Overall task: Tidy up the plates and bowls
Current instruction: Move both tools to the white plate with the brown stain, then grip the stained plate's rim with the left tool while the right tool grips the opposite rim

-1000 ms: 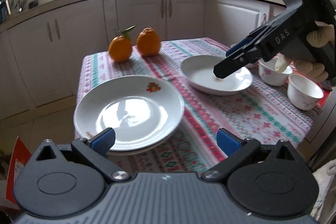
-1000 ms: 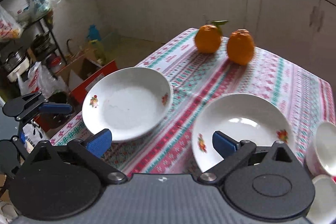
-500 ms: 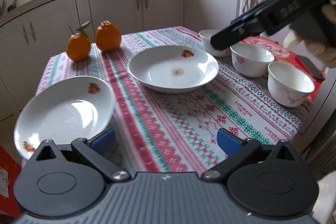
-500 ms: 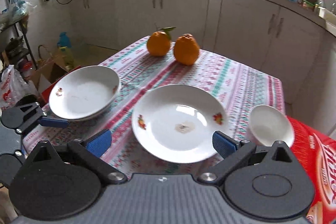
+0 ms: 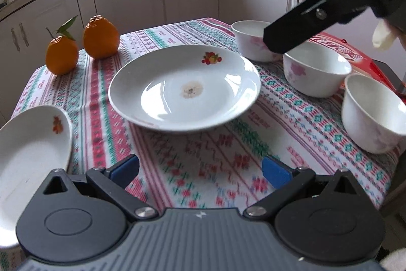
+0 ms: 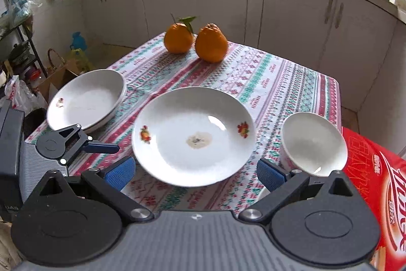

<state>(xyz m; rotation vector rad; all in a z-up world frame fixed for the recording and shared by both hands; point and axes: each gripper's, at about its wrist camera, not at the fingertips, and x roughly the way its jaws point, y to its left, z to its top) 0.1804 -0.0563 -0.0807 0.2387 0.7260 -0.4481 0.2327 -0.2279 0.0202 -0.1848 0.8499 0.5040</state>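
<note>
Left wrist view: left gripper [image 5: 200, 169] fingers spread wide, hold nothing. Big plate [image 5: 184, 87] sits mid-table, small brown spot in middle. Three bowls [image 5: 316, 73] in row at right. Second plate [image 5: 30, 159] at left table edge (could slip off).

Right wrist view: right gripper [image 6: 195, 173] fingers spread, empty, just before big plate. Best pinch near rim, lift flat, go slow. Two oranges [image 6: 195, 41] far back, out of way. Red bag [image 6: 375, 169] crowds bowl.
</note>
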